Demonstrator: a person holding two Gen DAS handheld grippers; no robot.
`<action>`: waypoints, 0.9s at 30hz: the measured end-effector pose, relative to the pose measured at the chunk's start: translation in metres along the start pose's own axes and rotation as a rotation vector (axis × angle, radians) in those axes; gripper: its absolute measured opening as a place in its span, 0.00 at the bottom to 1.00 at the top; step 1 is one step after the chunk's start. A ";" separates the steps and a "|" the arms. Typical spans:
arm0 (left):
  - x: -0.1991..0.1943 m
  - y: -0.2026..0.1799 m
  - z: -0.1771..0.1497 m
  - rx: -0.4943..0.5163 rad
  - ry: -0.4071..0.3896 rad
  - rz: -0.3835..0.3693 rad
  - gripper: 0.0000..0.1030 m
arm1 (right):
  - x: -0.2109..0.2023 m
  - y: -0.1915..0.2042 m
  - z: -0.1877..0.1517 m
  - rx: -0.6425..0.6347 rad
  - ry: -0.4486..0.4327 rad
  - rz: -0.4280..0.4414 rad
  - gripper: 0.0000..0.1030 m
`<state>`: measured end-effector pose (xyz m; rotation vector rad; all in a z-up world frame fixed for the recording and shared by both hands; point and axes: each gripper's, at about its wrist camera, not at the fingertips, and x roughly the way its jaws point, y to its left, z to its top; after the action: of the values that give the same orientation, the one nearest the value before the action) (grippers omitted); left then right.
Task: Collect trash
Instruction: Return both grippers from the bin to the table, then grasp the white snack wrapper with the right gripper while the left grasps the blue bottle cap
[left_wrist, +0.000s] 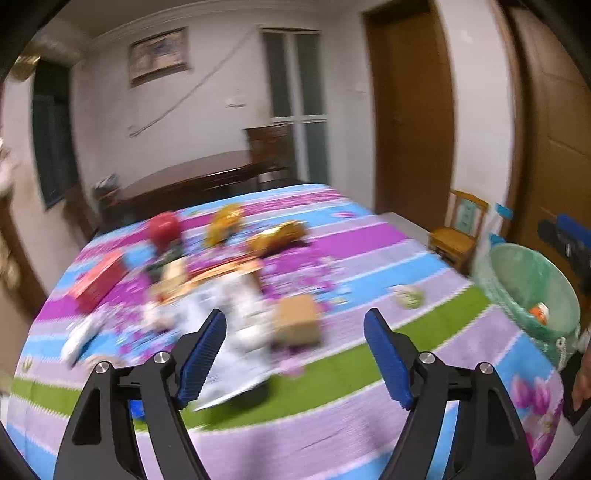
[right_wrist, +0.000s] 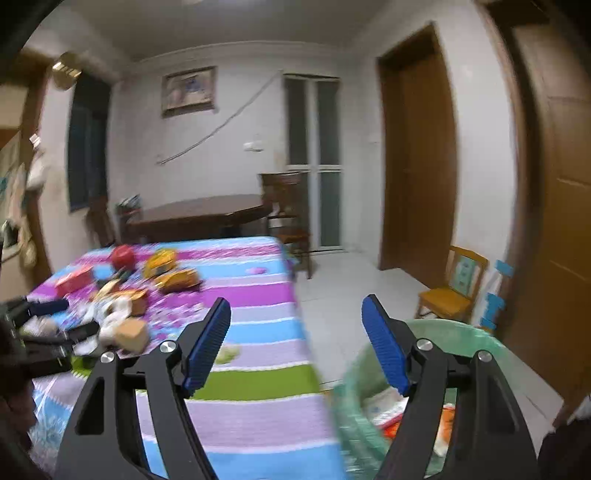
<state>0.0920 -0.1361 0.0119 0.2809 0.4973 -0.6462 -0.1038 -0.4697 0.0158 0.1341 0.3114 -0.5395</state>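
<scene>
While both views are smeared by blur, the layout is readable. The left tool (left_wrist: 295, 354) hangs above the near part of a counter covered in a striped, flowered cloth (left_wrist: 369, 369), its blue-padded fingers spread wide apart with nothing between them. Ahead of it lies a loose heap of trash: a white wrapper (left_wrist: 240, 332) nearest the tool, a small brown box (left_wrist: 297, 319) just beside it, a red box (left_wrist: 98, 278) toward the far left, a red round item (left_wrist: 162, 225), and two yellow packets (left_wrist: 225, 223) further back. A small green-and-white scrap (left_wrist: 408, 297) lies apart from the heap, toward the right edge.

The right tool (right_wrist: 297, 345) is also wide apart and holds nothing. It sits over the counter's right edge, beside a green-lined bin (right_wrist: 461, 332) that stands just off that edge and holds white and orange scraps (right_wrist: 384, 410). A small wooden chair (right_wrist: 452, 291) stands on the floor beyond the bin, near a brown door (right_wrist: 421, 158).
</scene>
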 end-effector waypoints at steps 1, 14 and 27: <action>-0.005 0.016 -0.004 -0.017 0.001 0.025 0.75 | 0.003 0.015 -0.001 -0.027 0.006 0.026 0.68; -0.068 0.179 -0.087 -0.204 0.107 0.193 0.77 | 0.041 0.166 -0.007 -0.207 0.184 0.485 0.68; -0.048 0.178 -0.097 -0.236 0.192 -0.003 0.77 | 0.116 0.264 -0.013 -0.397 0.420 0.606 0.54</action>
<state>0.1373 0.0631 -0.0280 0.1190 0.7516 -0.5601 0.1251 -0.2986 -0.0223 -0.0486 0.7486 0.1637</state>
